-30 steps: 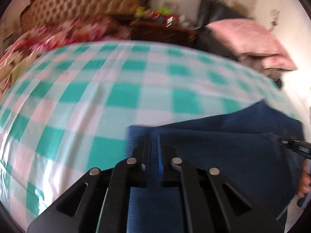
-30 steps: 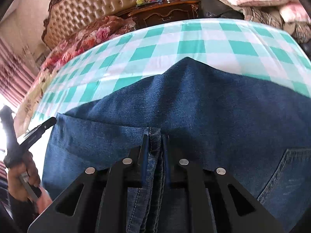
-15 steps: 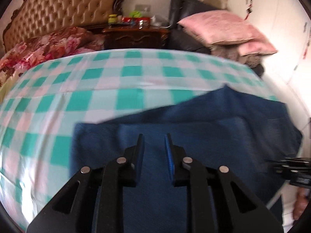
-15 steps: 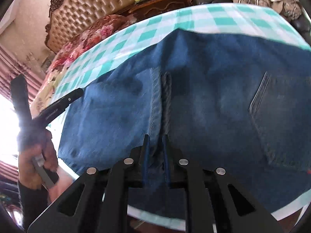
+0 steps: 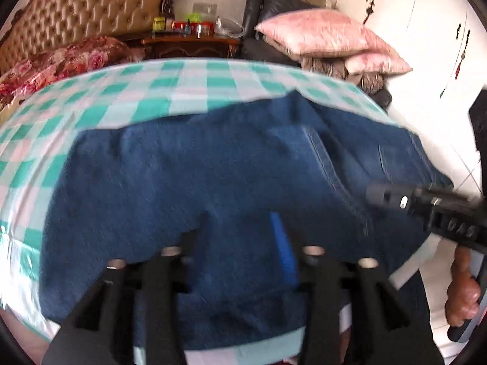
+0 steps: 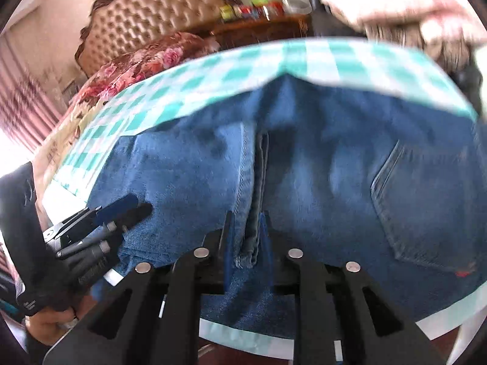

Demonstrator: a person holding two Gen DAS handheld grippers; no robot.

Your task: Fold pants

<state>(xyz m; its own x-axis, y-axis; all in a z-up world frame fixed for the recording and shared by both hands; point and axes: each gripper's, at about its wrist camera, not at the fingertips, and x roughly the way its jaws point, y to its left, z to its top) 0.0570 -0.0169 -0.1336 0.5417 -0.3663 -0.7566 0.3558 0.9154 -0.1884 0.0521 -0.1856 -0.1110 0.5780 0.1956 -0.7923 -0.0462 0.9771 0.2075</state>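
Note:
Blue jeans (image 5: 213, 176) lie folded on a table with a green-and-white checked cloth (image 5: 146, 91). They reach the near edge. My left gripper (image 5: 240, 237) is open and empty, above the near part of the jeans. It also shows at the left of the right wrist view (image 6: 121, 210). In the right wrist view the jeans (image 6: 319, 182) show a back pocket at the right and a hem fold in the middle. My right gripper (image 6: 246, 228) has narrow jaws around that hem fold. It also shows at the right of the left wrist view (image 5: 383, 194).
A tufted headboard (image 5: 91, 21), a floral bedspread (image 5: 67, 64) and a dark wooden nightstand (image 5: 188, 45) with small bottles stand behind the table. Pink pillows (image 5: 322, 36) are stacked at the back right. A white wardrobe (image 5: 426, 45) is at the right.
My left gripper let go of the jeans, opened wide and drew back toward the near edge. My right gripper also drew back, still on the hem fold. The jeans now lie flat.

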